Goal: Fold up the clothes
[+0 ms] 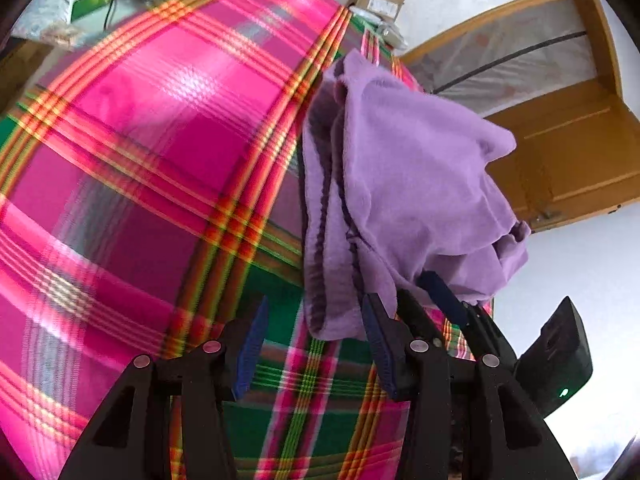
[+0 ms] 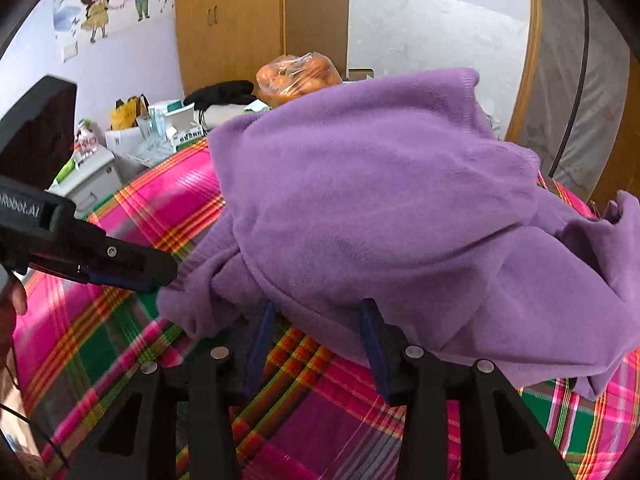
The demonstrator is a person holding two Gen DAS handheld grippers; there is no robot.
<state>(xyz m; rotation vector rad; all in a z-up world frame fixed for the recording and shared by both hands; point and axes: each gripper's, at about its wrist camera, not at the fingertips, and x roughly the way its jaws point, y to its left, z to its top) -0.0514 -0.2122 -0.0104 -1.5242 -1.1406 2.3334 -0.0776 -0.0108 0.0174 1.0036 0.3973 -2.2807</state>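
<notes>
A purple fleece garment [image 1: 412,184] lies bunched in a heap on the pink and green plaid cover [image 1: 160,152]. My left gripper [image 1: 316,340] stands open just left of the heap, and a low corner of the fleece hangs against its right finger. The right gripper [image 1: 430,300] pokes into the heap's lower right side. In the right wrist view the garment [image 2: 380,208] fills the middle, with its lower edge draped over the tips of my open right gripper [image 2: 316,332]. The left gripper [image 2: 160,276] touches the fleece's left edge, seen side-on.
Boxes and packets [image 2: 160,128] crowd the far edge of the plaid cover [image 2: 168,204], with a bag of oranges [image 2: 298,76] and a black item behind. A wooden wardrobe [image 2: 232,20] and a plastic-wrapped frame [image 1: 520,52] stand beyond. A hand [image 2: 16,296] shows at the left.
</notes>
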